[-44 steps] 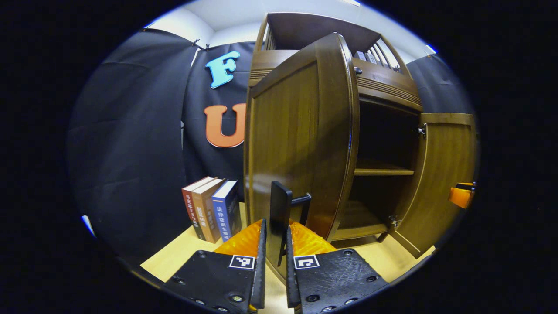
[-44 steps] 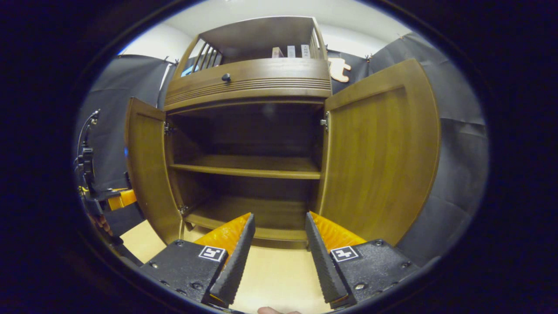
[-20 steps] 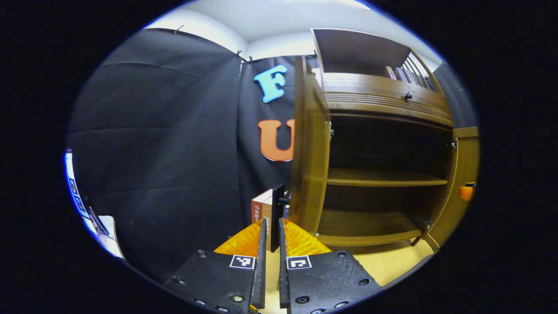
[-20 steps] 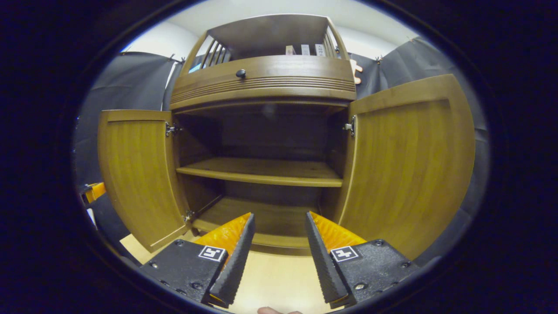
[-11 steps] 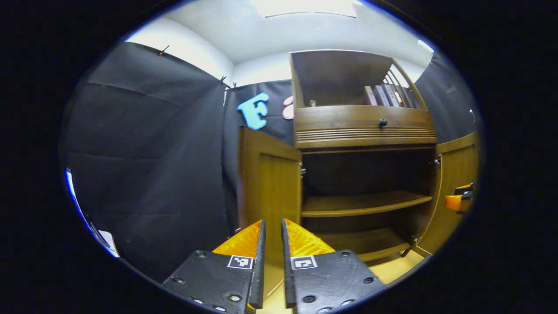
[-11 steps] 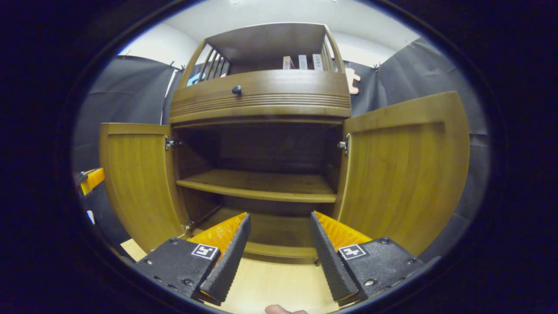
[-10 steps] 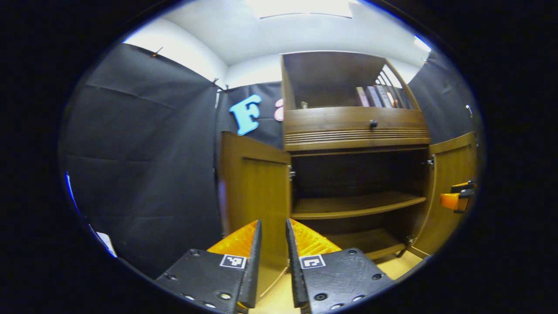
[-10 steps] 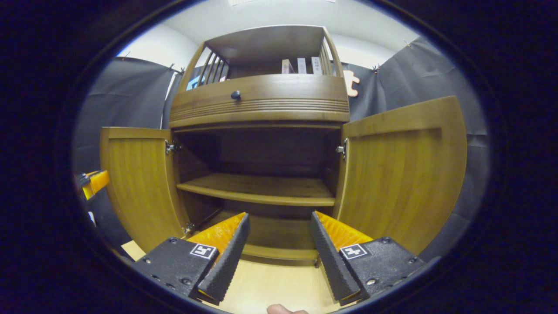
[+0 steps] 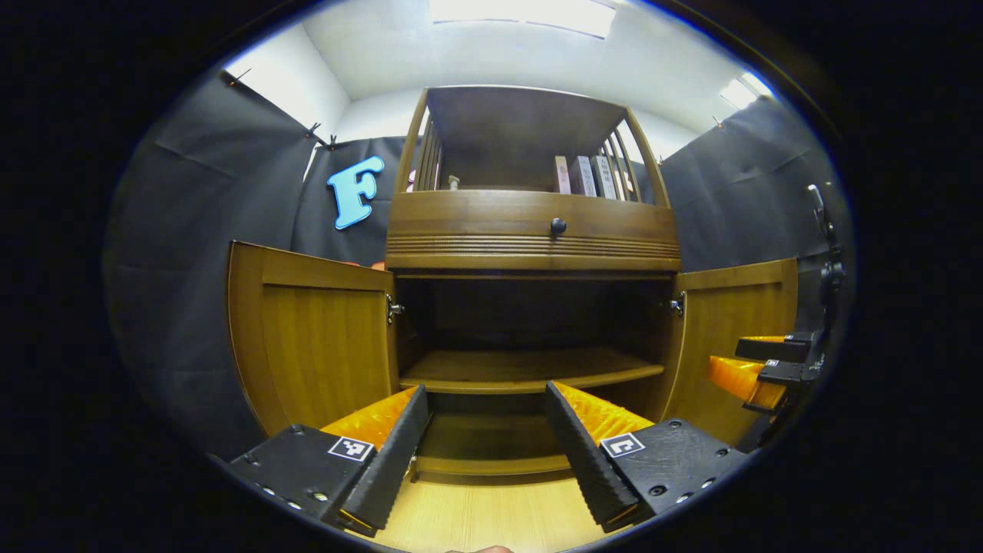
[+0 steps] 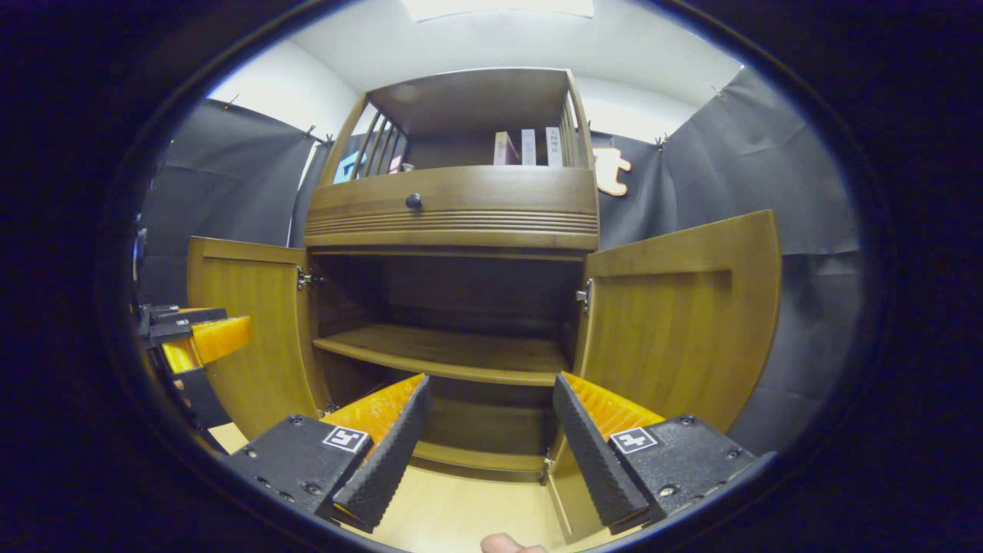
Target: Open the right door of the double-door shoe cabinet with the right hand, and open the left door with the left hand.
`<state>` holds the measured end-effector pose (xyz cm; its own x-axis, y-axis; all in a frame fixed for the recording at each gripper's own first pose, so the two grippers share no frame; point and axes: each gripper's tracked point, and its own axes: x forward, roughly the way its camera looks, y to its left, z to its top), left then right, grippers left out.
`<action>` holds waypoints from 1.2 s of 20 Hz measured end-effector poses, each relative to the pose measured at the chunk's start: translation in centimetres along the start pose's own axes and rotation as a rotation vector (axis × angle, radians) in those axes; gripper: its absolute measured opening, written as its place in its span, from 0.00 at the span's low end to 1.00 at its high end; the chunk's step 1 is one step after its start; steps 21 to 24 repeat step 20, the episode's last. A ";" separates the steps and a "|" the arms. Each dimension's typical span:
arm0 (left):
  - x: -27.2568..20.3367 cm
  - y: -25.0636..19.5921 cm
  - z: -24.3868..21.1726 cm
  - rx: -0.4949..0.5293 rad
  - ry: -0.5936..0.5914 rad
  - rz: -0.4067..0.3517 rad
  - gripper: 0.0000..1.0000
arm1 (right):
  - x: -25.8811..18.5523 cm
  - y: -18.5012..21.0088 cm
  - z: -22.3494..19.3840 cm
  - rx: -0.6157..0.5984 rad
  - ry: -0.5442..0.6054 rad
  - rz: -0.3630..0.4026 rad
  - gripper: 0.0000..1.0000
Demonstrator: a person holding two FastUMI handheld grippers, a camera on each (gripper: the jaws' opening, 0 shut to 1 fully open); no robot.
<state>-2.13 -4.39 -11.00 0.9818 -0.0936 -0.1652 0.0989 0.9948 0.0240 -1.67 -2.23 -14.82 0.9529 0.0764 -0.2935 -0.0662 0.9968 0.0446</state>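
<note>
The brown wooden shoe cabinet (image 9: 530,246) faces me with both doors swung wide. Its left door (image 9: 315,338) and right door (image 9: 729,338) stand out to either side, and the dark inside with one shelf (image 9: 530,370) is bare. My left gripper (image 9: 485,392) is open in front of the lower compartment, holding nothing. My right gripper (image 10: 491,380) is also open and holds nothing, in front of the same opening between the left door (image 10: 246,322) and the right door (image 10: 683,338). Each gripper shows at the edge of the other's view: right gripper (image 9: 741,359), left gripper (image 10: 234,322).
A drawer with a dark knob (image 9: 557,226) runs above the doors. Several books (image 10: 526,146) stand on the open top shelf. The cabinet rests on a light wooden surface (image 9: 491,522). Black cloth walls close in on both sides.
My left gripper pulled the left door wide by its handle, let go, opened, and turned to face the cabinet. The right gripper stayed open and drew back slightly.
</note>
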 end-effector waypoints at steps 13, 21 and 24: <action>-1.5 -0.6 0.4 0.030 0.032 0.018 0.96 | -0.8 -2.8 1.0 0.027 -0.017 -0.001 1.00; -2.2 -0.1 1.7 0.045 0.012 0.038 0.96 | -1.2 -2.8 1.4 0.016 -0.006 0.008 0.99; -2.2 -0.1 1.7 0.045 0.012 0.038 0.96 | -1.2 -2.8 1.4 0.016 -0.006 0.008 0.99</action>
